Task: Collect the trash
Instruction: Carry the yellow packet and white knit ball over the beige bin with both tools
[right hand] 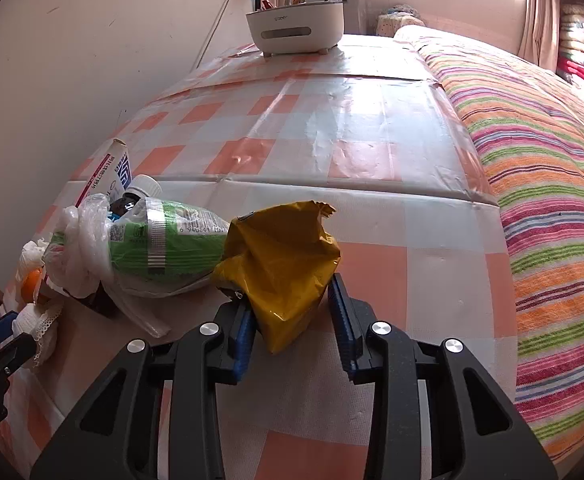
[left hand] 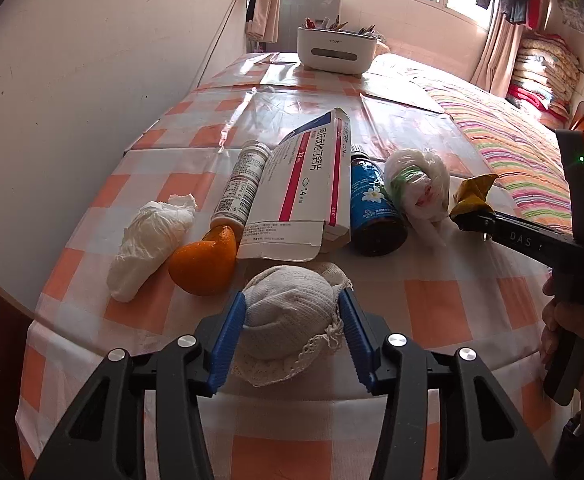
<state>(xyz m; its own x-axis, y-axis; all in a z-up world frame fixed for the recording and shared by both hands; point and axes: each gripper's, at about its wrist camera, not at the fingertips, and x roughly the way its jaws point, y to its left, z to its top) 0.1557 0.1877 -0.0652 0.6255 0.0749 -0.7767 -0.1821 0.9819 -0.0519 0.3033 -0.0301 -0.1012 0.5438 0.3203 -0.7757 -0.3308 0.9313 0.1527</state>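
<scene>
Left gripper clamped on white cloth ball, right gripper closed on yellow wrapper

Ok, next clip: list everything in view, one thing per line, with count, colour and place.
white cloth ball: one, off-white, near table edge, between left pads
yellow wrapper: one, mustard, right end of row, pinched by right pads
tissue wad: one, white, left end
orange peel: one, orange, beside tissue
pill bottle: one, white, lying behind peel
medicine box: one, white-red-blue, middle, flap open
dark bottle: one, blue label, right of box
plastic bag: one, clear over green pack, beside wrapper
organiser tub: one, white, far end
table: one, orange-white check cover
striped blanket: one, multicolour, right
left hand-held gripper: black, blue pads
right hand-held gripper: same
</scene>
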